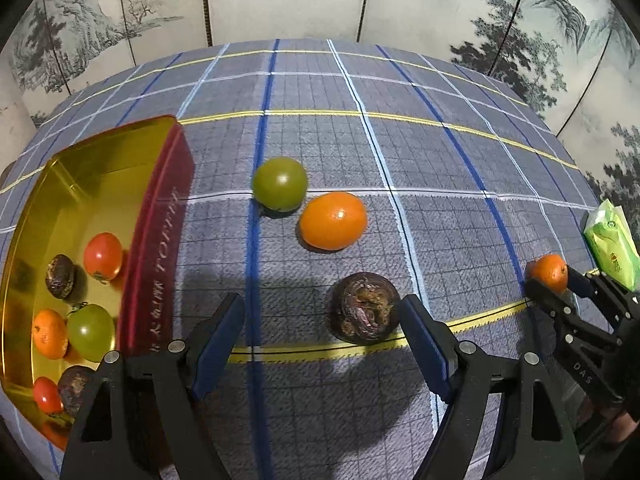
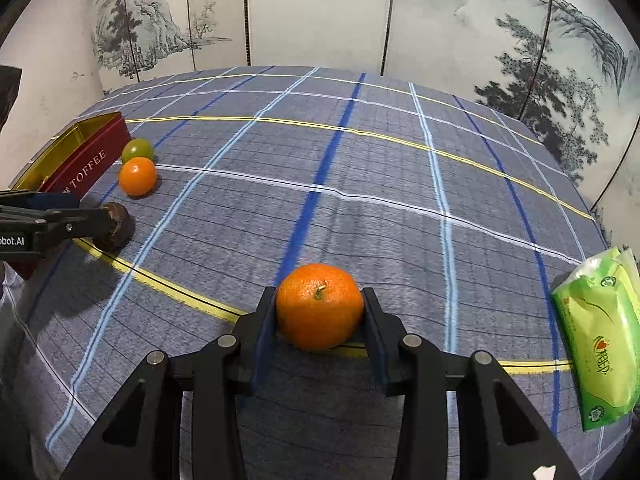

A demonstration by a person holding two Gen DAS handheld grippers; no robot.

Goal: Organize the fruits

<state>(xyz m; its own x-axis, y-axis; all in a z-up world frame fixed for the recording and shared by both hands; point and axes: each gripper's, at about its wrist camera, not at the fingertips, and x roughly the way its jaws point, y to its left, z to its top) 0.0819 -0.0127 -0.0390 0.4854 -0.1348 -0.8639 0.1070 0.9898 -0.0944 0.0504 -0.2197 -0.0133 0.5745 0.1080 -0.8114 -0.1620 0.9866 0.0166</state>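
Note:
In the left wrist view my left gripper (image 1: 320,344) is open and angled down at the table. A dark wrinkled fruit (image 1: 366,308) lies on the cloth between its fingers, nearer the right one, with no pad touching it. Farther out lie a green fruit (image 1: 280,184) and an orange one (image 1: 333,221), side by side. A red and gold toffee tin (image 1: 160,240) at the left holds several fruits. My right gripper (image 2: 319,300) is shut on a mandarin (image 2: 320,312), low over the cloth. The same gripper (image 1: 554,280) and mandarin (image 1: 548,268) show at the right edge.
A green tissue pack (image 2: 600,340) lies at the table's right edge. A checked blue-grey cloth (image 2: 360,200) covers the table, and a painted folding screen (image 2: 320,12) stands behind it. In the right wrist view the left gripper (image 2: 80,212) reaches in beside the tin (image 2: 88,164).

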